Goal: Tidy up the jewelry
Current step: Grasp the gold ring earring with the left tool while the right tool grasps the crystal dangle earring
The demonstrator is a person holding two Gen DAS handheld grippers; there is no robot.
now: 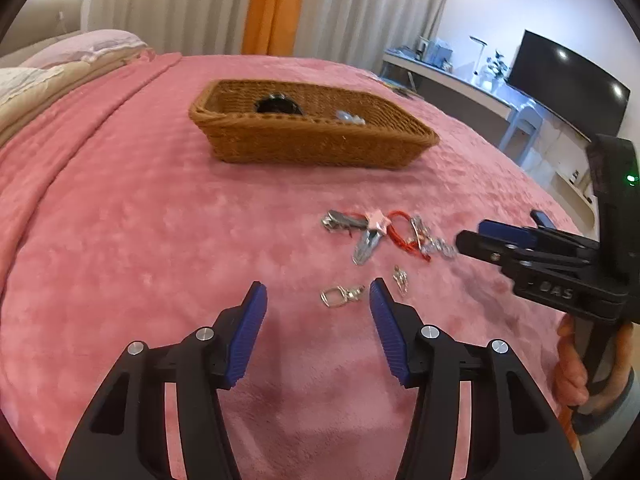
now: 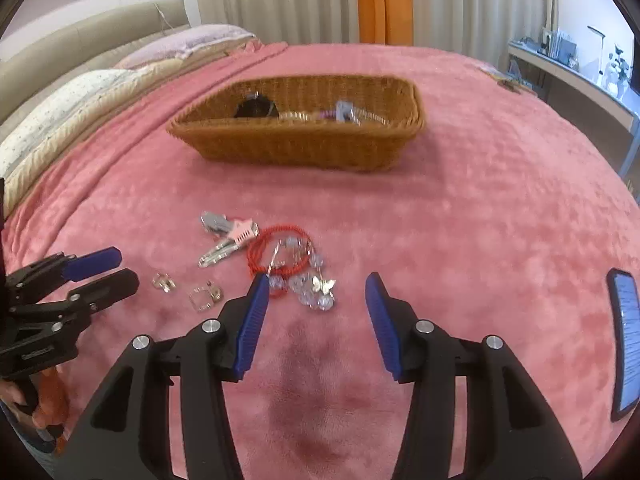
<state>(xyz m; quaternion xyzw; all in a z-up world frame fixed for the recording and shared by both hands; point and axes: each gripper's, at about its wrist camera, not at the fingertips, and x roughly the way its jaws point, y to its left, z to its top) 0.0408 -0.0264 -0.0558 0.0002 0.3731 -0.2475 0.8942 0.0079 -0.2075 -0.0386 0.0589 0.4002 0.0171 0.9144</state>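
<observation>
Loose jewelry lies on a pink bedspread (image 1: 140, 220): a silver hair clip with a pink star (image 1: 362, 236), a red cord bracelet (image 2: 276, 256), a crystal bead bracelet with a butterfly charm (image 2: 316, 290) and two small clear-and-gold earrings (image 1: 340, 295) (image 1: 400, 280). My left gripper (image 1: 318, 290) is open, low over the nearer earring, which shows just past its tips. My right gripper (image 2: 314, 280) is open too, with the bead bracelet lying between and just beyond its fingertips. A wicker basket (image 1: 312, 144) farther back holds a dark object and some jewelry.
A phone (image 2: 626, 340) lies on the bedspread at the right. Pillows (image 2: 80, 96) and a headboard are at the far left. A desk and a dark screen (image 1: 568, 80) stand beyond the bed's right edge. A person's hand (image 1: 576, 364) holds the right gripper's handle.
</observation>
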